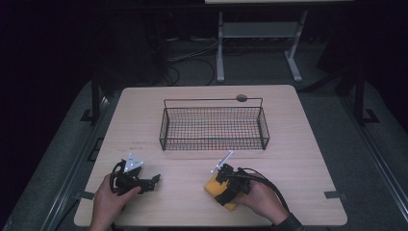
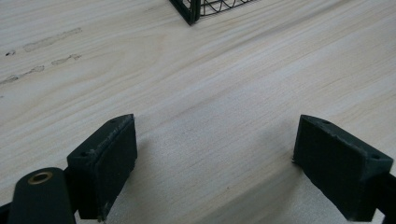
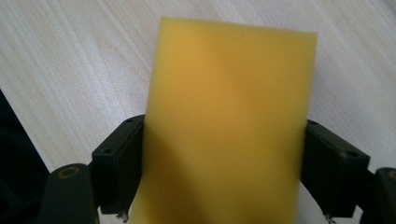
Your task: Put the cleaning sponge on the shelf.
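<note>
A yellow sponge lies flat on the wooden table near the front edge, right of centre. My right gripper straddles it, one black jaw against each long side; the jaws stand wide and the sponge sides look unsqueezed. A hand holds my left gripper low over bare wood at the front left, open with nothing between its jaws. A black wire basket stands mid-table.
The basket's near corner is just beyond my left jaws. Faint smudges mark the wood at the left. The table's front edge runs close to the sponge. A table leg frame and cables lie on the floor behind.
</note>
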### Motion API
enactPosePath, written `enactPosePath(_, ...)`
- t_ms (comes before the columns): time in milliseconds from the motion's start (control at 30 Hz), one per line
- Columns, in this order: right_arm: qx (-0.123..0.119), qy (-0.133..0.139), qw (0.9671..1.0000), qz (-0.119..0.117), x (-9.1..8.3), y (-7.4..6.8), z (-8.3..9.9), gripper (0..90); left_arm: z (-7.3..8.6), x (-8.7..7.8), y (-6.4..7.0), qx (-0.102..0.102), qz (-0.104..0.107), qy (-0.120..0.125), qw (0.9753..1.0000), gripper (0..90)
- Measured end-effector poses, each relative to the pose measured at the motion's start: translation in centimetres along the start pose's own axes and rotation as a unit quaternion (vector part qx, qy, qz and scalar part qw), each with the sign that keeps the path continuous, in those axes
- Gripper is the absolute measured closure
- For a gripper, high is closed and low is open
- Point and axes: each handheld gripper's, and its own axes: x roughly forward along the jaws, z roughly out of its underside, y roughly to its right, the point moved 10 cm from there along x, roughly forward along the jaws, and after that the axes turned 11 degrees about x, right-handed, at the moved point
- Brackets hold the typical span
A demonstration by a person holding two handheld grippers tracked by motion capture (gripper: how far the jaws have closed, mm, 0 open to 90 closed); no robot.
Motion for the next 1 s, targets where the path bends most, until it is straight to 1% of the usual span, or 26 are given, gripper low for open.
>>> enactPosePath(200, -0.002, 0.001, 1.0000, -0.002, -0.1, 0.0, 0.0, 22.9, 0.0, 0.0, 0.0, 0.000, 0.000, 0.000, 1.0000, 12.6)
enactPosePath(333, 0.001, 0.002, 1.0000, -0.004, -0.3, 0.1, 0.0, 23.2, 0.0, 0.0, 0.0, 0.000, 0.000, 0.000, 1.0000, 12.6)
enactPosePath(800, 0.004, 0.011, 0.9999, -0.005, -1.7, 0.9, -0.2, 23.4, 0.0, 0.0, 0.0, 0.001, 0.000, -0.001, 1.0000, 12.6)
enactPosePath(833, 0.008, 0.012, 0.9999, -0.007, -1.9, 0.9, -0.2, 23.5, 0.0, 0.0, 0.0, 0.000, 0.000, 0.000, 1.0000, 12.6)
enactPosePath(967, 0.002, 0.011, 0.9999, -0.001, -2.2, 1.3, -0.1, 23.5, 0.0, 0.0, 0.0, 0.000, 0.000, 0.000, 1.0000, 12.6)
enactPosePath(1000, 0.005, 0.011, 0.9999, -0.002, -2.3, 1.3, -0.1, 23.5, 0.0, 0.0, 0.0, 0.000, 0.000, 0.000, 1.0000, 12.6)
